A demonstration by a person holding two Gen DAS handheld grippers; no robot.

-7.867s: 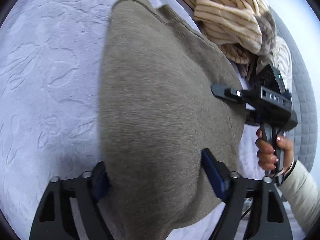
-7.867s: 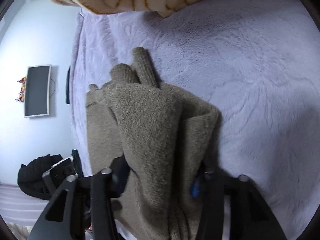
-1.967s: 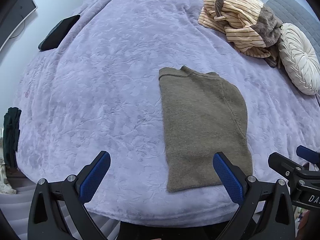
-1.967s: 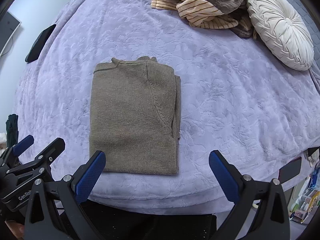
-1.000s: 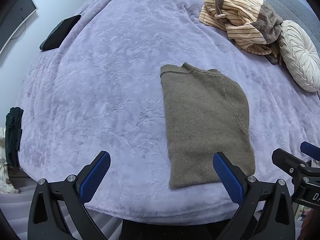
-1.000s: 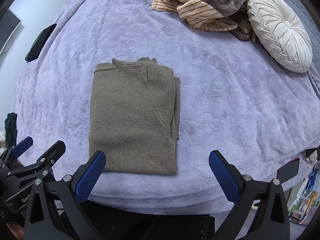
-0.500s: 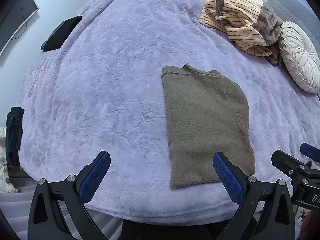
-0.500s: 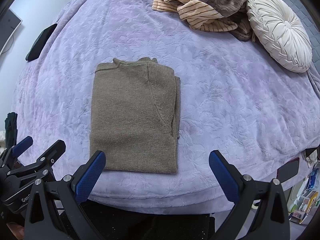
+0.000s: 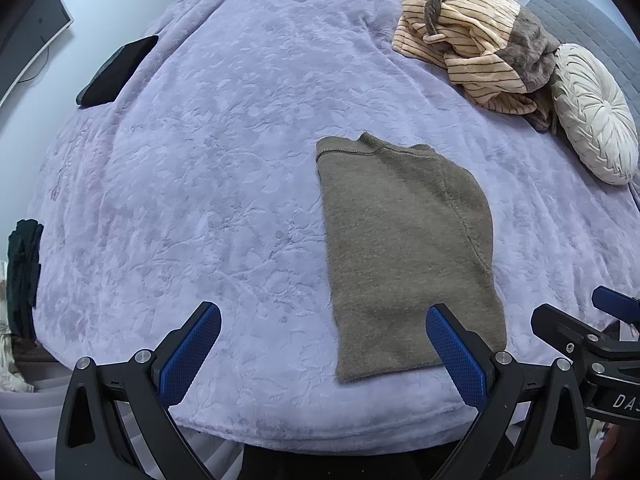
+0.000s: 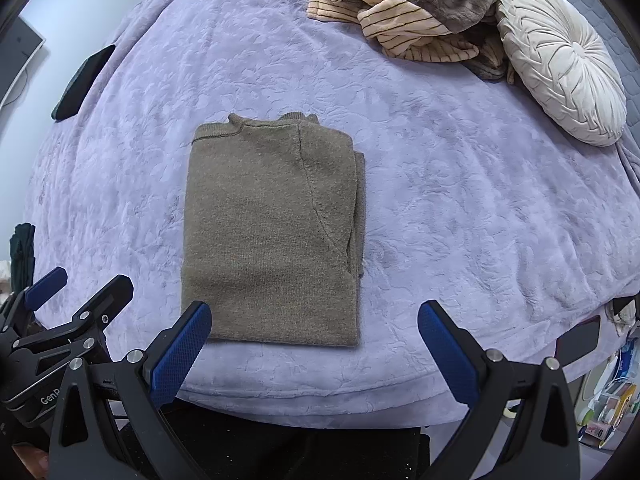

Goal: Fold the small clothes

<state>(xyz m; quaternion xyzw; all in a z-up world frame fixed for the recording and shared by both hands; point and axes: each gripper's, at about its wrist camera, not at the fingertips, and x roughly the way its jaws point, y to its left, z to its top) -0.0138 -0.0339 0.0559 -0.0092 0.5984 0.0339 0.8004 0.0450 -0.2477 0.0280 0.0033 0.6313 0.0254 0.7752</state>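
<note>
Nothing moved, sweater [image 10: 272, 232] folded flat, both fingers spread wide — right view shows tucked sleeve edge.

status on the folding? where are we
Done: the brown sweater lies folded into a flat rectangle on the purple bedspread. In hand: nothing; the left claw and right claw are both open, off the cloth. Left: the striped garment sits crumpled beside the round cushion, likely next.
</note>
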